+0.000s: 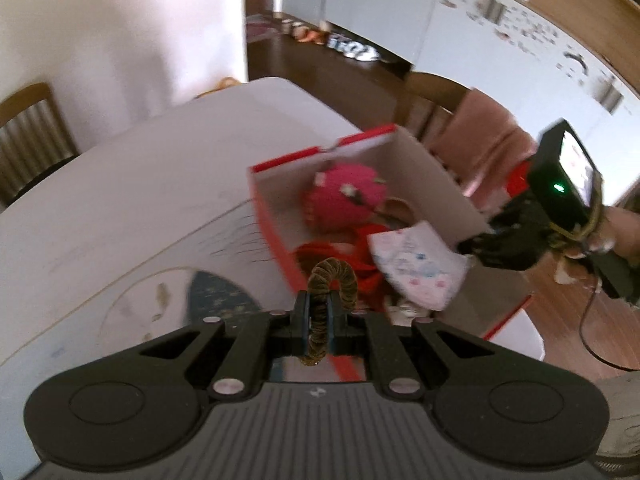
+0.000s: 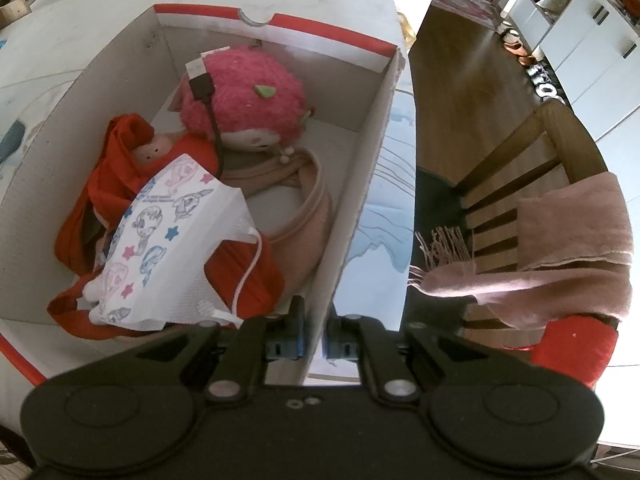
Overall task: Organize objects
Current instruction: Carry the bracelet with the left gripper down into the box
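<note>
The left hand-held gripper [image 1: 316, 322] is clenched on a brown fuzzy hair tie [image 1: 331, 285]. The loop of the tie arches up above the pads, and a short part of it hangs below them. This gripper is over the near rim of the cardboard box [image 1: 436, 178], at the side where the red outer wall meets the white worktop [image 1: 132, 184]. The left wrist picture is blurred.

The box stands open on the worktop, white inside with a red edge. Inside it lies a pink plush toy [image 2: 244, 92], and a dark cable with a USB plug [image 2: 202, 82] rests across the top of the toy. Beside the toy there is a red cloth [image 2: 120, 184] with a small doll face showing in it. A white face mask with pony and star prints [image 2: 168, 240] lies on top of the red cloth, and its white ear loop hangs over the side. A beige band [image 2: 308, 200] curls along the right inner wall.

The right hand-held gripper [image 2: 314, 344] grasps the right wall of the box, one pad inside and one pad outside. In the left wrist view this gripper [image 1: 476, 246] is at the far right corner of the box, and a hand [image 1: 600, 240] holds it.

A wooden chair [image 2: 532, 152] stands next to the worktop, with a pink scarf [image 2: 560, 256] over its back.
</note>
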`<state>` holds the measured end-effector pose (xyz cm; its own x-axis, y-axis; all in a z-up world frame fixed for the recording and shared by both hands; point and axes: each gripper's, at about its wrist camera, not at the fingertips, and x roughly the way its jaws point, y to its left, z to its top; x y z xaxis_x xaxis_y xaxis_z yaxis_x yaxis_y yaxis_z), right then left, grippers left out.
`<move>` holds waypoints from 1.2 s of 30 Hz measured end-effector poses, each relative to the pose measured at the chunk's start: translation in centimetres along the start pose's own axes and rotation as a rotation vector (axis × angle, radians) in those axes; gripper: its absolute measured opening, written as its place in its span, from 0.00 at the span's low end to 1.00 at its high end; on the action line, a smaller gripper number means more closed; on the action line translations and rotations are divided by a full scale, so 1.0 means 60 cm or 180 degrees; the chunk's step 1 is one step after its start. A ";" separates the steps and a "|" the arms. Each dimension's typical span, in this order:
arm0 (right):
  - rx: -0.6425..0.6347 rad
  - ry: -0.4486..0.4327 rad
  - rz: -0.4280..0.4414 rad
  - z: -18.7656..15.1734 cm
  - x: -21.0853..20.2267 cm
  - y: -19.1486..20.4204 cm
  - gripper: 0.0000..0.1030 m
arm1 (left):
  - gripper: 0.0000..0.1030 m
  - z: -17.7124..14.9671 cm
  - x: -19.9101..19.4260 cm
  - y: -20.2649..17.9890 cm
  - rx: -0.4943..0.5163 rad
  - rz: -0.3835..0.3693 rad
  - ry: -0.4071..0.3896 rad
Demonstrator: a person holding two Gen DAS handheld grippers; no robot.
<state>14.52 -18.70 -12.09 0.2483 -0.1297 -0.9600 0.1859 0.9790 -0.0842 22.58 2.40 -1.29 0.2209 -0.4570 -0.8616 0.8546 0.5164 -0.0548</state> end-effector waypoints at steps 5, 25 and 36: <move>-0.0011 -0.0003 0.0019 0.001 0.002 0.000 0.06 | 0.07 0.021 0.023 -0.049 0.0153 -0.0117 0.0017; -0.0050 -0.0005 0.0079 0.002 -0.005 -0.003 0.06 | 0.07 0.036 0.171 -0.131 0.0488 -0.0059 0.0319; -0.0089 -0.0043 0.0069 0.000 -0.012 -0.001 0.06 | 0.07 0.024 0.210 -0.125 0.0440 -0.0010 0.0493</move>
<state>14.32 -18.67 -11.38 0.2647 -0.1103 -0.9580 0.1537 0.9856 -0.0710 19.61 -8.28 -11.01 0.1524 -0.3362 -0.9294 0.9139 0.4060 0.0030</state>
